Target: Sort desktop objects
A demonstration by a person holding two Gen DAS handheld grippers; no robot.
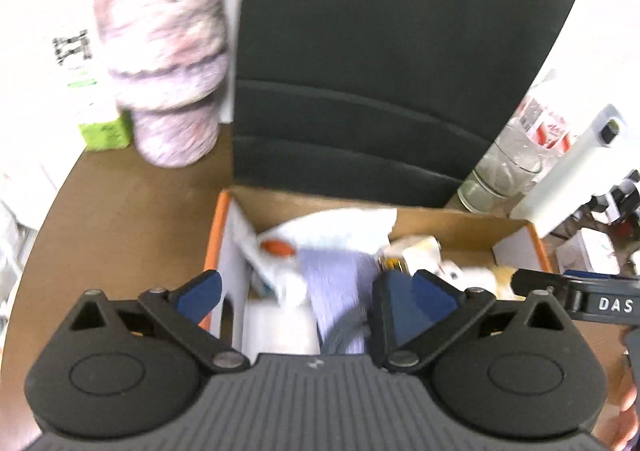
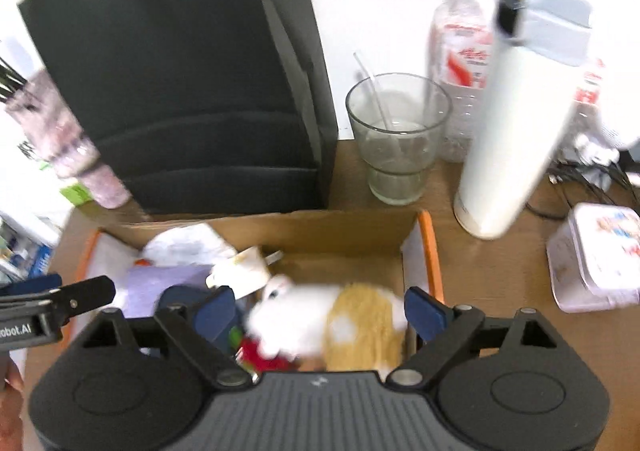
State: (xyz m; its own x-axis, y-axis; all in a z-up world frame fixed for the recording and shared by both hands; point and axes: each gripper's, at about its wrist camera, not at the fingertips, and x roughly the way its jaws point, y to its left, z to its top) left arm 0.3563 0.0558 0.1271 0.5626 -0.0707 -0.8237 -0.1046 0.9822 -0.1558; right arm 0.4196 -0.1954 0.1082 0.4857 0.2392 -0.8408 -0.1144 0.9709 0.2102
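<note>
An open cardboard box with an orange rim (image 1: 218, 227) (image 2: 430, 247) sits on the brown desk. Inside lie a white paper (image 1: 344, 229) (image 2: 188, 243), a lilac cloth (image 1: 340, 279) (image 2: 160, 283), a small cream packet (image 1: 416, 249) (image 2: 246, 269) and a white and tan plush toy (image 2: 352, 315) (image 1: 480, 277). My left gripper (image 1: 316, 287) is open above the box's left half, over the cloth. My right gripper (image 2: 320, 309) is open above the box's right half, with the plush toy lying between its fingers; contact with it cannot be told.
A black file holder (image 1: 384, 63) (image 2: 180, 71) stands behind the box. A pink marbled tumbler (image 1: 168, 55) (image 2: 68, 143) stands at back left. A glass (image 2: 396, 135), a plastic bottle (image 2: 460, 51), a white flask (image 2: 520, 111) and a small tin (image 2: 596, 255) stand to the right.
</note>
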